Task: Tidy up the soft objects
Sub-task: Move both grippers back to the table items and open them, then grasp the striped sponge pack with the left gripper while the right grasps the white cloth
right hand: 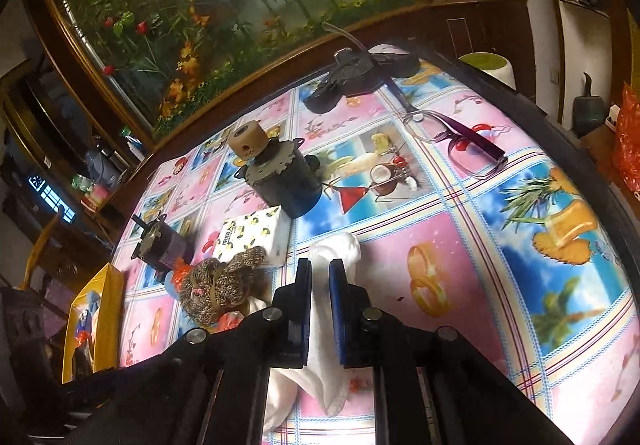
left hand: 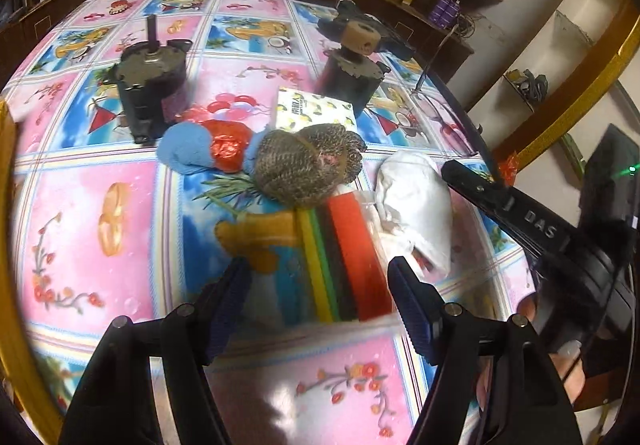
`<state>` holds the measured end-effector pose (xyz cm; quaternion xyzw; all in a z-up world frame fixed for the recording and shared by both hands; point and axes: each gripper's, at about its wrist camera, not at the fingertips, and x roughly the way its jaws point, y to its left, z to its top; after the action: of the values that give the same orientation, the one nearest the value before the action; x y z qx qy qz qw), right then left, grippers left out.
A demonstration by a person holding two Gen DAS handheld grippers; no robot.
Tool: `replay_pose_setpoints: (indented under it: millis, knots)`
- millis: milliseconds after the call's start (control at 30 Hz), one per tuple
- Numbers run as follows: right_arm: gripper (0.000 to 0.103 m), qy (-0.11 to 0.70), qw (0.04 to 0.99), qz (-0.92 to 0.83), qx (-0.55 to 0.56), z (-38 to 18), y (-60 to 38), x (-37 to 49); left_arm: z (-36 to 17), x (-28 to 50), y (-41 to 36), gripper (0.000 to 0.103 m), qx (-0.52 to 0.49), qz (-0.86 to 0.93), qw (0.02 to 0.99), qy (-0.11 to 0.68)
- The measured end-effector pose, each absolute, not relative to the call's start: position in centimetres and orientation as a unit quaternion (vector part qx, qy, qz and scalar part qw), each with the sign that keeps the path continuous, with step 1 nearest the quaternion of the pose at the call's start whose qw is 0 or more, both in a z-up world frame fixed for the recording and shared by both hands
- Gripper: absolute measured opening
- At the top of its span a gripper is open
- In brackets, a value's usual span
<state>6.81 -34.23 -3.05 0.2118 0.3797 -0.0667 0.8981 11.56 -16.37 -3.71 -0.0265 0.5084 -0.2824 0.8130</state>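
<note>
A white cloth (right hand: 334, 249) lies on the patterned table, and my right gripper (right hand: 322, 285) is shut on it with both blue pads pressed into the fabric. The left wrist view shows the same white cloth (left hand: 412, 213) with one right finger (left hand: 488, 193) coming in from the right. My left gripper (left hand: 320, 297) stands open over a pack of coloured sponges (left hand: 344, 257), its pads apart on either side. Behind the pack sit a brown knitted bundle (left hand: 308, 161) and a blue cloth (left hand: 188, 149) with red plastic on it.
Two dark motors (left hand: 152, 85) (left hand: 352, 77) stand farther back, with a tissue pack (left hand: 312, 105) between them. Purple glasses (right hand: 452, 141) and a black object (right hand: 352, 77) lie toward the far edge. A yellow bag (right hand: 96, 305) is at the table's left side.
</note>
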Motion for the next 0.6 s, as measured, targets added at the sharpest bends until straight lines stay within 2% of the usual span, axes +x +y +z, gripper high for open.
replay_pose_setpoints:
  millis: [67, 100, 133, 167, 200, 233, 300, 367, 467, 600]
  knots:
    - [0.01, 0.386, 0.894, -0.069, 0.215, -3.2, -34.5, 6.9, -4.0, 11.9, -17.2, 0.07, -0.017, -0.284, 0.814, 0.507]
    - [0.01, 0.388, 0.893, -0.072, 0.216, -3.3, -34.6, 6.9, -4.2, 12.0, -17.4, 0.064, -0.016, -0.283, 0.815, 0.506]
    - [0.01, 0.39, 0.891, -0.075, 0.218, -3.3, -34.8, 6.8, -4.4, 12.1, -17.6, 0.056, -0.015, -0.281, 0.816, 0.504]
    - [0.01, 0.393, 0.89, -0.077, 0.219, -3.4, -34.9, 6.8, -4.7, 12.1, -17.7, 0.037, -0.016, -0.283, 0.813, 0.508]
    - [0.01, 0.396, 0.888, -0.079, 0.22, -3.5, -35.0, 6.9, -4.9, 12.2, -17.6, 0.035, -0.019, -0.284, 0.811, 0.512]
    - [0.011, 0.401, 0.885, -0.08, 0.222, -3.6, -35.0, 6.9, -4.9, 12.1, -17.3, 0.035, -0.025, -0.284, 0.814, 0.507]
    - [0.021, 0.409, 0.881, -0.081, 0.223, -3.9, -35.1, 7.1, -4.7, 11.9, -16.5, 0.034, -0.029, -0.282, 0.817, 0.502]
    - [0.04, 0.412, 0.881, -0.08, 0.219, -4.0, -34.9, 7.1, -4.5, 11.6, -15.2, 0.034, -0.046, -0.286, 0.815, 0.501]
    - [0.055, 0.414, 0.885, -0.087, 0.193, -4.1, -34.1, 7.3, -4.0, 10.6, -12.9, 0.034, -0.048, -0.278, 0.828, 0.484]
    - [0.056, 0.431, 0.886, -0.091, 0.147, -4.6, -32.7, 7.8, -3.8, 9.7, -10.5, 0.034, -0.042, -0.261, 0.844, 0.466]
